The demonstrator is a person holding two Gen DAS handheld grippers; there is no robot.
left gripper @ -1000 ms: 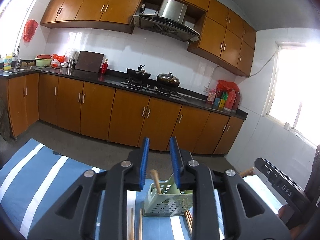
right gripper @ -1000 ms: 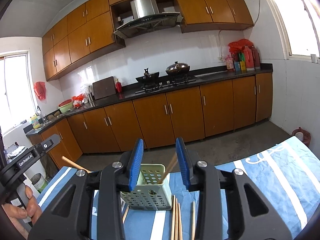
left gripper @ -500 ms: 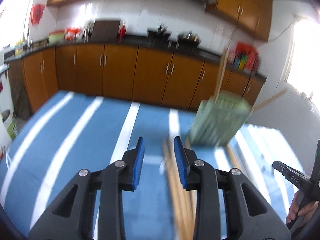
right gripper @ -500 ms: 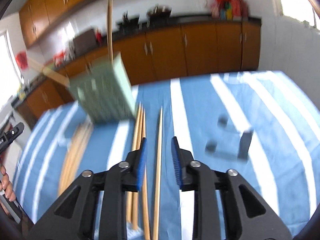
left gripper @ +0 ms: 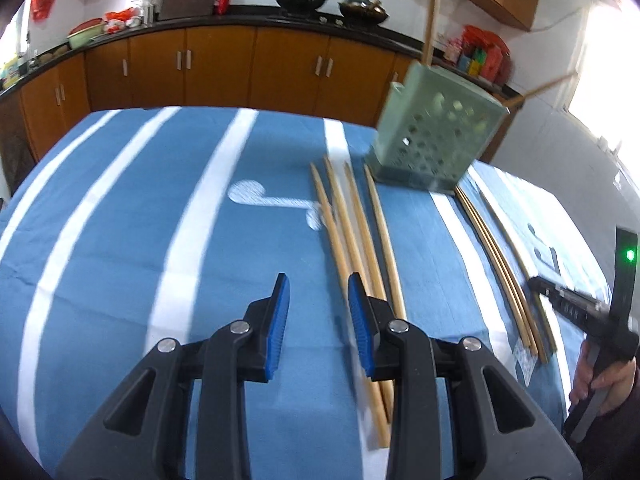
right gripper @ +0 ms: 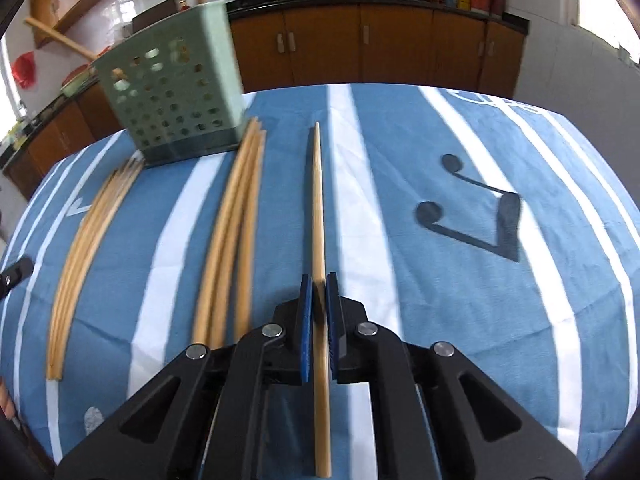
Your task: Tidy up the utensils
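A pale green perforated utensil holder [left gripper: 434, 136] stands on the blue striped tablecloth, with two chopsticks sticking out of it; it also shows in the right wrist view [right gripper: 174, 88]. Several wooden chopsticks [left gripper: 352, 236] lie in front of it. My left gripper [left gripper: 316, 304] is open and empty, just left of that group. My right gripper [right gripper: 319, 292] is shut on a single chopstick [right gripper: 318, 208] that lies on the cloth. Two more bundles of chopsticks [right gripper: 236, 216] lie to its left.
The blue and white striped tablecloth [left gripper: 140, 220] covers the table. Brown kitchen cabinets [left gripper: 224, 64] and a black counter stand behind. The other gripper [left gripper: 588, 312] and the hand holding it show at the right edge of the left wrist view.
Both grippers have come down from facing the kitchen to just above the cloth. The right gripper has closed on the single chopstick. The left gripper has stayed open.
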